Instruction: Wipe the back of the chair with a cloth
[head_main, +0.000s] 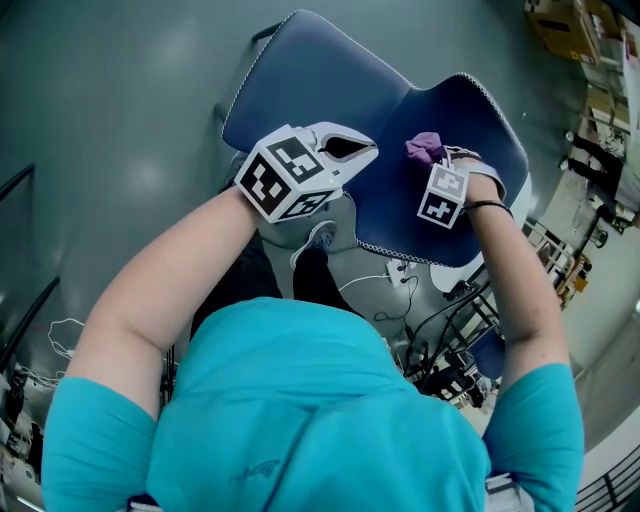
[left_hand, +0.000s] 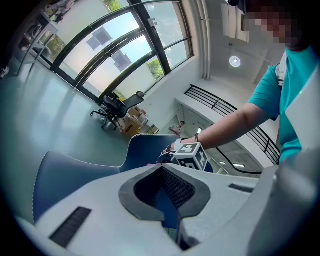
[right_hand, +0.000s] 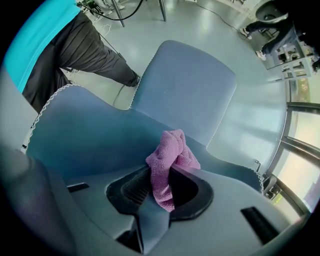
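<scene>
Head view first: the chair (head_main: 380, 100) fills the upper middle of the frame, seat to the upper left, back to the right. The left gripper (head_main: 352, 150) sits dead centre over the chair's near edge, jaws closed together with nothing in them. Just right of it, the right gripper (head_main: 436, 165) is over the chair's back, with the cloth (head_main: 424, 148) pinched in its jaws and sticking out ahead of them. Below the chair in the frame, cables (head_main: 400, 285) trail across the floor (head_main: 100, 120). In the left gripper view, an office chair (left_hand: 117, 106) stands upper left of centre, behind the chair and in front of the windows (left_hand: 115, 50).
</scene>
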